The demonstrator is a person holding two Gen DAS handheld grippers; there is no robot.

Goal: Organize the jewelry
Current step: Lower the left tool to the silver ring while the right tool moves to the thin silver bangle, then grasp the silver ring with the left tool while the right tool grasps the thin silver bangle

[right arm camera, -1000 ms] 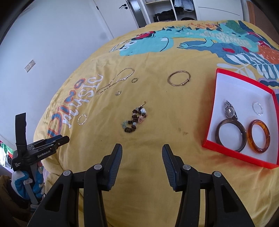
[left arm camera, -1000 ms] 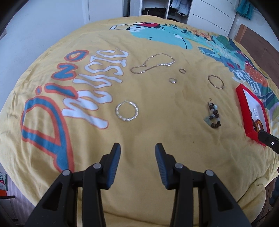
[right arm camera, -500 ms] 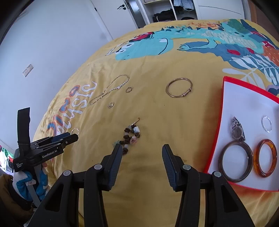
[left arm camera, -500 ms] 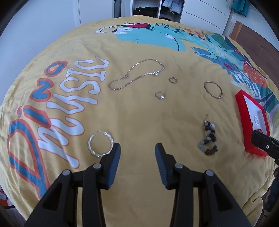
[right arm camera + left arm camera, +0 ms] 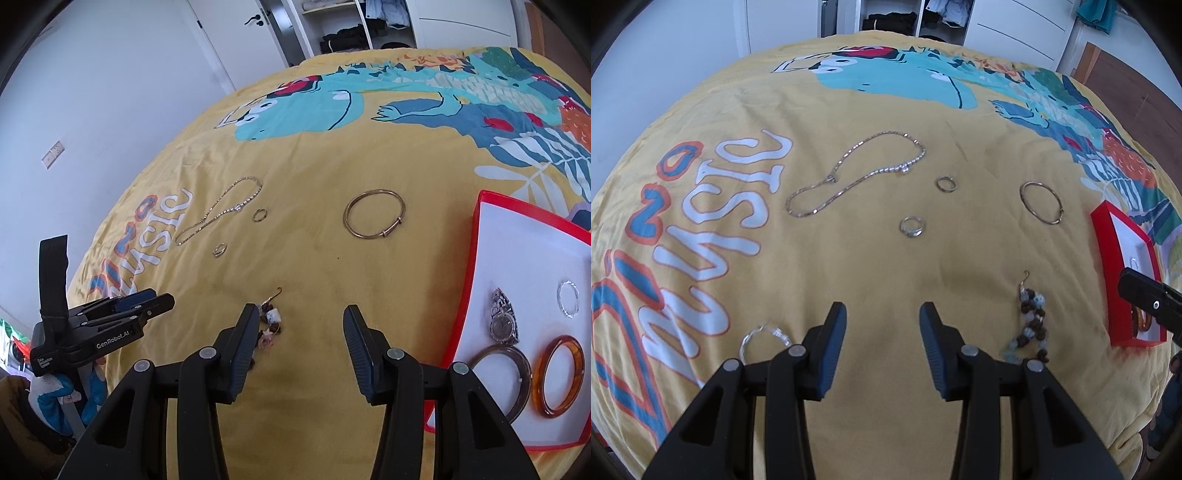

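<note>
Jewelry lies scattered on a yellow dinosaur-print bedspread (image 5: 849, 266). My left gripper (image 5: 882, 326) hovers open and empty. A twisted silver bangle (image 5: 764, 338) lies by its left finger and a beaded bracelet (image 5: 1030, 328) by its right. Farther off lie a chain necklace (image 5: 857, 173), two small rings (image 5: 911, 226) (image 5: 946, 183) and a gold bangle (image 5: 1041, 202). My right gripper (image 5: 299, 325) is open too, with the beaded bracelet (image 5: 271, 325) partly behind its left finger. The red tray (image 5: 469, 288) to its right holds a watch (image 5: 503, 321) and bangles.
The tray also holds a dark bangle (image 5: 506, 380), an amber bangle (image 5: 559, 374) and a thin silver hoop (image 5: 569, 303). The left gripper (image 5: 159, 301), held by a gloved hand (image 5: 48, 398), shows at the right wrist view's left edge. White walls, a door and a wardrobe stand beyond the bed.
Both grippers have moved forward over the bed. The twisted bangle has slid down beside the left gripper's finger. The beaded bracelet now sits at the right gripper's left finger. Jaws unchanged.
</note>
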